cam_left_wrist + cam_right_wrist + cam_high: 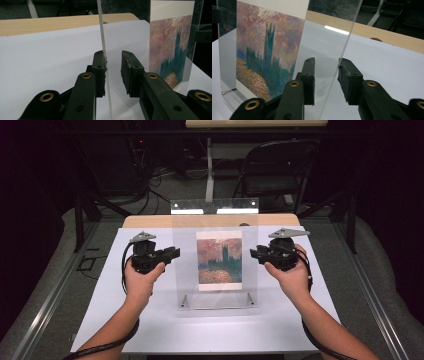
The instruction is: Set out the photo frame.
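Observation:
A clear acrylic frame [215, 257] stands upright in the middle of the white table cover, holding a painted print [219, 260] of towers under a pink sky. My left gripper [172, 254] is open at the frame's left edge; in the left gripper view that edge [104, 53] runs between the jaws, against the left pad [100, 67]. My right gripper [254, 253] is open at the right edge, which [342, 58] passes between its jaws close to the right pad [348, 75]. The print [265, 50] faces this camera, and the print [171, 47] also appears in the left gripper view.
The white sheet [150, 320] covers a wooden table [150, 221]. The frame stands on two small metal feet [184, 301]. A folding chair [275, 170] and a table leg [210, 175] stand beyond the far edge.

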A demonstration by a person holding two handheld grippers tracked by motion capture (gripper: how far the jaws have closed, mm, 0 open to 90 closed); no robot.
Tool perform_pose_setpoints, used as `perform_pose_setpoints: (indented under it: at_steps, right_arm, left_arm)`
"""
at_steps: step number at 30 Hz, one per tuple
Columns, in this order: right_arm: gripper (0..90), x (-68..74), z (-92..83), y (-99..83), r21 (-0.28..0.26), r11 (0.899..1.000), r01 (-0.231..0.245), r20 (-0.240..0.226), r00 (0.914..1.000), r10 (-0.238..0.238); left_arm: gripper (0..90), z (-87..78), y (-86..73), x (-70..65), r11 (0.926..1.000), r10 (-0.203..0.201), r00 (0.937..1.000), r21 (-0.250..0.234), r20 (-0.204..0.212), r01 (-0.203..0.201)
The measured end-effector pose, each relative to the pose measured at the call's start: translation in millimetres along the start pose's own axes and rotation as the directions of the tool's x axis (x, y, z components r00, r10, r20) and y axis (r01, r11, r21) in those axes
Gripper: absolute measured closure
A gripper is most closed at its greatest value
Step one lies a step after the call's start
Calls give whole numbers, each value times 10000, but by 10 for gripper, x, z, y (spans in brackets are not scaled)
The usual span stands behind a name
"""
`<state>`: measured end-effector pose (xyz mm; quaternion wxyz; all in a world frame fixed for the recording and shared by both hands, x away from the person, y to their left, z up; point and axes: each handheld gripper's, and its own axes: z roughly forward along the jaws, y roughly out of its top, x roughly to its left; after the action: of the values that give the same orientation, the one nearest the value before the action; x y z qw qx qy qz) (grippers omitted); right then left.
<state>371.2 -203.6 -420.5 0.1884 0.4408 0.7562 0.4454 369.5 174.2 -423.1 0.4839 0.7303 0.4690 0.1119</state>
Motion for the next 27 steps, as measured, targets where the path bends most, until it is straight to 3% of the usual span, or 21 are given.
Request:
perform_pose_setpoints:
  at_steps: [12,19,27]
  right_arm:
    - [716,56,-137,-74,-210,9997,-85,-135,9999,82]
    - [733,90,-234,-143,-379,9992,125,-273,9995,-135]
    - [738,119,-307,-194,-490,9987,109,-497,9987,-133]
  left_arm:
    - [751,-113,-94,-74,9992,336,9994,-239,99,-334]
    - [755,-178,-152,-118,9979,557,9982,-353,209,-550]
    - [751,-244,-226,-145,9971,538,9976,-555,443,-513]
